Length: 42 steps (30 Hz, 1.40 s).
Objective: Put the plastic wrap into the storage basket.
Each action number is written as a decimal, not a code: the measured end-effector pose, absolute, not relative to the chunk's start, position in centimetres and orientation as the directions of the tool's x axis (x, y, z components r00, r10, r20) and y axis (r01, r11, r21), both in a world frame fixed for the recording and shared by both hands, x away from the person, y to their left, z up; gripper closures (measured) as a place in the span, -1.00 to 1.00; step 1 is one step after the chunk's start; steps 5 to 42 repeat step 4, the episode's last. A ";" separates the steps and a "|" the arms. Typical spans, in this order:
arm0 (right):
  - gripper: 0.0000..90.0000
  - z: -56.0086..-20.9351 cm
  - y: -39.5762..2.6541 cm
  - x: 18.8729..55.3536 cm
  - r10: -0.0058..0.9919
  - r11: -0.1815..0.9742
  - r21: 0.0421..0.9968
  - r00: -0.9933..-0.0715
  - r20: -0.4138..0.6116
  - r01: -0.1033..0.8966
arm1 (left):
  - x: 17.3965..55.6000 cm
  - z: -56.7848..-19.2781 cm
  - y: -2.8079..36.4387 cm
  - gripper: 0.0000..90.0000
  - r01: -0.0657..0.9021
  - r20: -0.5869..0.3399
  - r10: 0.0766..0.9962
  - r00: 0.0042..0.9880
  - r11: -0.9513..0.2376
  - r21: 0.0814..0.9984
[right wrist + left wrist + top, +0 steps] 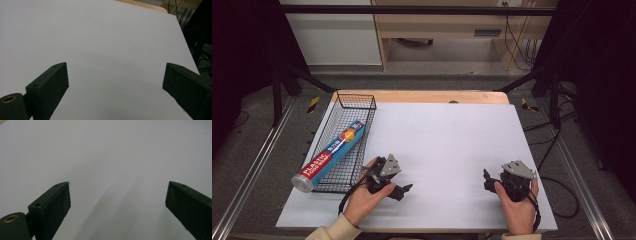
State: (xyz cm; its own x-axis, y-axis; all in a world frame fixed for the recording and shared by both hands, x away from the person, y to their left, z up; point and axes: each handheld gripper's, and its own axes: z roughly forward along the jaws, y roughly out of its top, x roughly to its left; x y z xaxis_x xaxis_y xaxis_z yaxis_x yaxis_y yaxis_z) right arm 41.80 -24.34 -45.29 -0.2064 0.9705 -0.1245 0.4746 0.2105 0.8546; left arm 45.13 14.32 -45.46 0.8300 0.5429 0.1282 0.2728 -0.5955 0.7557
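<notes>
A blue and red box of plastic food wrap (332, 155) lies slantwise in a black wire basket (354, 101) at the left of the white board. Its near end sticks out over the basket's front rim. My left gripper (398, 187) rests low on the board just right of the basket's near end. Its jaws stand wide apart and open, with only white board between them in the left gripper view (118, 183). My right gripper (488, 181) sits near the board's front right, also open with nothing held (116, 63).
The white board (447, 135) covers a wooden table whose far edge (422, 96) shows behind it. Black frame legs and cables stand off the table's right side (557, 100). A wooden cabinet stands at the back.
</notes>
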 end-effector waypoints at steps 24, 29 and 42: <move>-0.84 -45.5 -24.7 42.0 0.970 0.205 0.870 -0.211 -0.120 0.448 | 44.5 -45.1 14.9 -0.87 0.219 0.183 0.554 0.812 -0.580 0.785; -0.84 -45.5 -24.7 42.0 0.970 0.205 0.870 -0.211 -0.120 0.448 | 44.5 -45.1 14.9 -0.87 0.219 0.183 0.554 0.812 -0.580 0.785; -0.84 -45.5 -24.7 42.0 0.970 0.205 0.870 -0.211 -0.120 0.448 | 44.5 -45.1 14.9 -0.87 0.219 0.183 0.554 0.812 -0.580 0.785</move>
